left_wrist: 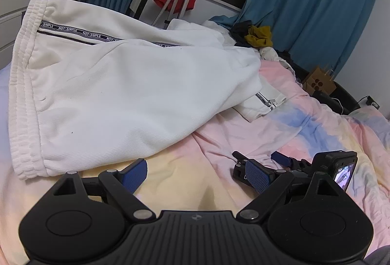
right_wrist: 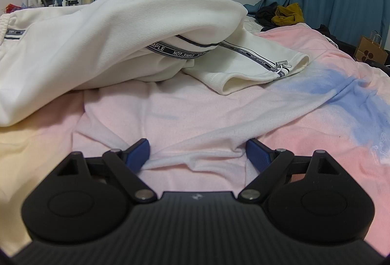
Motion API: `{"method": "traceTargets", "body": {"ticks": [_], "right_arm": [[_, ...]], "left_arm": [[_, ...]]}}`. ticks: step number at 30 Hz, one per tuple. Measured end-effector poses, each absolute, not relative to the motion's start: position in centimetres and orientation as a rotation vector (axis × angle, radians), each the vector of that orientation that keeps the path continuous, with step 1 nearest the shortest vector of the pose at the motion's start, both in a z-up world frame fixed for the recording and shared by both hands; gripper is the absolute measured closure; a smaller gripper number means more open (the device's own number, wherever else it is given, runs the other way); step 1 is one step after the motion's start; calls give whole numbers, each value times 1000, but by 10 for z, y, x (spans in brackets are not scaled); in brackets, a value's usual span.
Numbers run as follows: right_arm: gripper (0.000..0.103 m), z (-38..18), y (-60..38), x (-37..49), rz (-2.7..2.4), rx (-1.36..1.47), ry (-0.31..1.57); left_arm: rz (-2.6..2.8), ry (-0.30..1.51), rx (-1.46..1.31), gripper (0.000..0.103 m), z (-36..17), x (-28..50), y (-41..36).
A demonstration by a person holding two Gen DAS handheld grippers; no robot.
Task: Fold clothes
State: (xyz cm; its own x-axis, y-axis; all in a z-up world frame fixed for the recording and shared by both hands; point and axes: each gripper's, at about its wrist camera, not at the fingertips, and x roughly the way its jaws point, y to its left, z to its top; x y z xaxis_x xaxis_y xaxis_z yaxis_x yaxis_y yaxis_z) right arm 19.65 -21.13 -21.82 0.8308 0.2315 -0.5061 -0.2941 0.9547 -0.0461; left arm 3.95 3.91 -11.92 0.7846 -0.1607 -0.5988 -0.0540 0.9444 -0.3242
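While both of my grippers rest low over the bedspread point(right_wrist: 195, 104), nothing is held: the left gripper point(left_wrist: 197, 174) stands wide with bare cover between its blue pads, and the right gripper point(right_wrist: 197, 152) stands equally wide over a rumpled ridge of the cover (not pinched, as far as I can tell). The white trousers point(left_wrist: 117, 84) lie at ten o'clock in the left view, waistband point(left_wrist: 24, 84) at nine, the legs running toward one o'clock. One trouser cuff point(right_wrist: 268, 72) lies doubled back at one o'clock in the right view, and the leg above it is humped rather than flat. My judgement: the fold has not begun. To do it well I should first flatten that hump, then take waistband and cuff cleanly, avoiding the cover beneath.
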Motion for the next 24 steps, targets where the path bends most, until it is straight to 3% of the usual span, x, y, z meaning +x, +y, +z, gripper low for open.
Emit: {"method": "traceTargets", "body": {"ticks": [24], "right_arm": [[15, -218, -212, 196, 280, -122, 521]], "left_arm": [[13, 596, -300, 14, -105, 33, 55]]}}
